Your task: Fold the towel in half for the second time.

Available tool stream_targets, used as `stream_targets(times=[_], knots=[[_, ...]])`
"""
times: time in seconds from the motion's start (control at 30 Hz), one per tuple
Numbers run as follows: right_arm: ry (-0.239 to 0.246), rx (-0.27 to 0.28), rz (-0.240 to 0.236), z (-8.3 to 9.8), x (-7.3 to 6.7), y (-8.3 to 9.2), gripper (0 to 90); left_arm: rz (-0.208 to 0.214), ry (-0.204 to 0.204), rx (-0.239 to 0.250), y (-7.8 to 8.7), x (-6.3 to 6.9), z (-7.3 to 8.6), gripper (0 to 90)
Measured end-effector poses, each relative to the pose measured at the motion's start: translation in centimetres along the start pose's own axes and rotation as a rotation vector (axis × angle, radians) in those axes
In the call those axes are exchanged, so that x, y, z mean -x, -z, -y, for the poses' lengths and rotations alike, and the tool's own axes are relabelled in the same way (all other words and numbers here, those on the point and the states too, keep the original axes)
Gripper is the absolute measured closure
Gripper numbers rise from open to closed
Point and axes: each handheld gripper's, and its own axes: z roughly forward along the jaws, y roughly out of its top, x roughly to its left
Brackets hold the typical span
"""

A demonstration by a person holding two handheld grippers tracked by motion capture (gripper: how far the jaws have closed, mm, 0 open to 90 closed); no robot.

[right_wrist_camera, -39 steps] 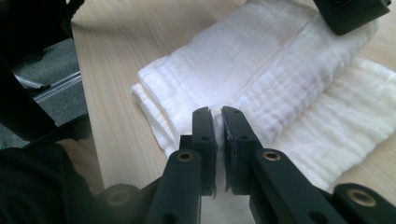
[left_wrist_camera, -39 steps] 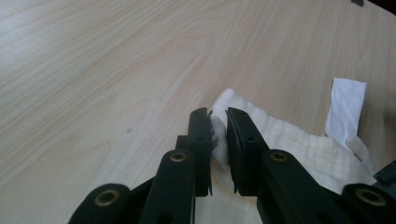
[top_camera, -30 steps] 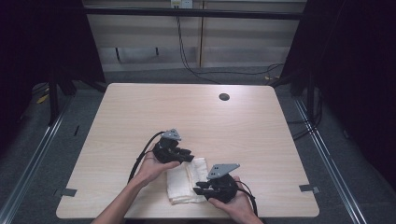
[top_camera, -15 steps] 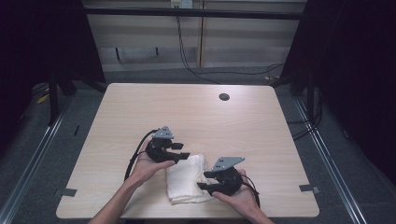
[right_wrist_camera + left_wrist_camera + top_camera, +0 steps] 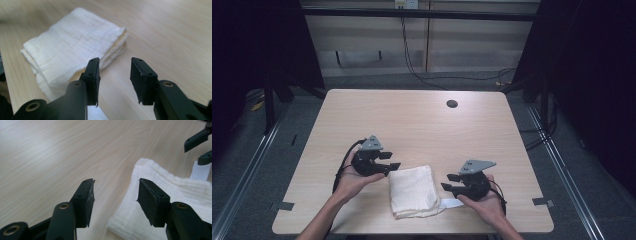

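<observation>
A folded white cloth (image 5: 413,190) lies flat near the table's front edge, with a white strip (image 5: 451,203) sticking out at its right. My left gripper (image 5: 392,160) hovers just left of the cloth's far corner. Its jaws have just been opening and hold nothing. In the left gripper view the cloth (image 5: 175,187) lies beyond the right jaw of the left gripper (image 5: 115,185). My right gripper (image 5: 448,181) is a short way right of the cloth. Its jaws have just been closing a little but still stand apart and empty. The right gripper (image 5: 115,61) faces the cloth (image 5: 72,42) from that side.
The wooden table (image 5: 422,125) has a round dark hole (image 5: 452,104) at the far right. Grey tape marks sit at its front corners (image 5: 286,205) (image 5: 543,202). Cables run across the floor behind the table.
Both grippers have let go of the cloth and drawn apart, the left one to the left and the right one to the right. The cloth stays folded on the table.
</observation>
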Motion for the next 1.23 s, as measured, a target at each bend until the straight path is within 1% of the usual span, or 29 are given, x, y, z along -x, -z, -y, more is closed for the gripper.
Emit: stream_targets(times=[0.03, 0.07, 0.1, 0.13, 0.17, 0.2, 0.3, 0.37, 0.43, 0.47, 0.53, 0.6, 0.63, 0.67, 0.7, 0.73, 0.8, 0.83, 0.87, 0.93, 0.97, 1.0, 1.03, 1.07, 1.1, 1.13, 1.17, 1.2, 1.23], knots=[[-0.013, 0.015, 0.001, 0.0, 0.4, 0.4, 59.4, -0.016, -0.007, 0.0, 0.4, 0.0, 0.1, 45.9], [-0.025, 0.03, 0.004, -0.1, 0.7, 0.8, 59.5, -0.02, -0.005, 0.005, 0.7, 0.0, 0.2, 45.5], [-0.027, 0.042, 0.007, -0.1, 1.0, 1.2, 59.7, -0.022, -0.001, 0.007, 1.1, 0.0, 0.4, 44.6], [-0.029, 0.053, 0.009, -0.1, 1.2, 1.7, 59.7, -0.038, 0.002, 0.008, 1.4, 0.0, 0.6, 43.9], [-0.031, 0.063, 0.015, -0.2, 1.4, 2.1, 59.6, -0.06, 0.006, 0.0, 1.6, 0.0, 0.8, 43.5], [-0.038, 0.072, 0.02, -0.2, 1.6, 2.5, 59.3, -0.067, 0.011, -0.01, 1.8, 0.0, 1.1, 43.2], [-0.056, 0.085, 0.033, 0.1, 2.1, 3.6, 56.5, -0.041, 0.037, -0.012, 2.4, 0.1, 2.1, 42.2], [-0.066, 0.085, 0.045, 0.5, 2.4, 4.2, 54.0, -0.023, 0.075, -0.005, 2.9, 0.0, 2.8, 41.5], [-0.076, 0.09, 0.044, 0.9, 2.7, 4.7, 52.4, -0.032, 0.089, -0.005, 3.3, 0.0, 3.3, 40.3], [-0.078, 0.09, 0.051, 1.1, 2.9, 4.9, 52.4, -0.038, 0.088, -0.012, 3.6, 0.0, 3.5, 40.3], [-0.091, 0.09, 0.057, 1.6, 3.1, 5.2, 51.8, -0.05, 0.105, 0.002, 4.1, 0.1, 4.1, 39.5], [-0.108, 0.109, 0.053, 2.2, 3.3, 5.4, 51.3, -0.059, 0.121, 0.004, 4.4, 0.1, 4.8, 37.7], [-0.115, 0.108, 0.053, 2.5, 3.3, 5.5, 51.1, -0.061, 0.115, -0.013, 4.6, 0.2, 5.1, 37.3], [-0.114, 0.103, 0.056, 2.7, 3.4, 5.6, 50.9, -0.067, 0.106, -0.014, 4.8, 0.3, 5.3, 36.5], [-0.11, 0.101, 0.061, 2.9, 3.5, 5.8, 50.7, -0.066, 0.109, -0.011, 5.1, 0.3, 5.6, 36.6], [-0.118, 0.101, 0.067, 3.1, 3.5, 6.1, 50.6, -0.061, 0.116, -0.012, 5.4, 0.4, 5.9, 36.1], [-0.128, 0.117, 0.08, 3.6, 3.7, 6.9, 49.6, -0.1, 0.092, -0.033, 5.9, 0.8, 6.3, 35.6], [-0.138, 0.123, 0.086, 3.9, 3.7, 7.2, 49.2, -0.108, 0.085, -0.036, 6.3, 1.0, 6.4, 34.5], [-0.14, 0.129, 0.096, 4.2, 3.9, 7.6, 48.8, -0.102, 0.085, -0.031, 6.7, 1.0, 6.6, 33.1], [-0.158, 0.134, 0.11, 4.8, 4.2, 8.0, 47.7, -0.115, 0.087, -0.021, 7.4, 1.3, 7.4, 32.8], [-0.167, 0.136, 0.114, 5.0, 4.4, 8.1, 47.6, -0.113, 0.089, -0.017, 7.6, 1.3, 7.9, 32.5], [-0.173, 0.147, 0.119, 5.1, 4.7, 8.3, 47.7, -0.11, 0.094, -0.011, 7.8, 1.3, 8.4, 31.9], [-0.173, 0.157, 0.127, 5.1, 4.9, 8.4, 47.7, -0.12, 0.104, -0.006, 7.9, 1.2, 8.8, 32.1], [-0.176, 0.168, 0.139, 5.1, 5.1, 8.5, 47.7, -0.11, 0.117, -0.001, 7.9, 0.9, 9.3, 32.1], [-0.183, 0.181, 0.148, 5.1, 5.2, 8.5, 47.6, -0.114, 0.144, 0.016, 8.0, 0.5, 9.6, 33.3], [-0.181, 0.188, 0.158, 5.2, 5.2, 8.4, 47.5, -0.153, 0.146, 0.023, 8.2, 0.2, 9.8, 34.0], [-0.177, 0.185, 0.171, 5.2, 5.2, 8.3, 47.1, -0.157, 0.147, 0.03, 8.3, -0.2, 9.9, 34.0], [-0.17, 0.177, 0.172, 5.2, 5.2, 8.2, 46.5, -0.136, 0.165, 0.042, 8.4, -0.5, 10.1, 33.7], [-0.168, 0.174, 0.17, 5.4, 5.2, 8.1, 46.0, -0.127, 0.185, 0.04, 8.4, -0.8, 10.2, 33.7]])
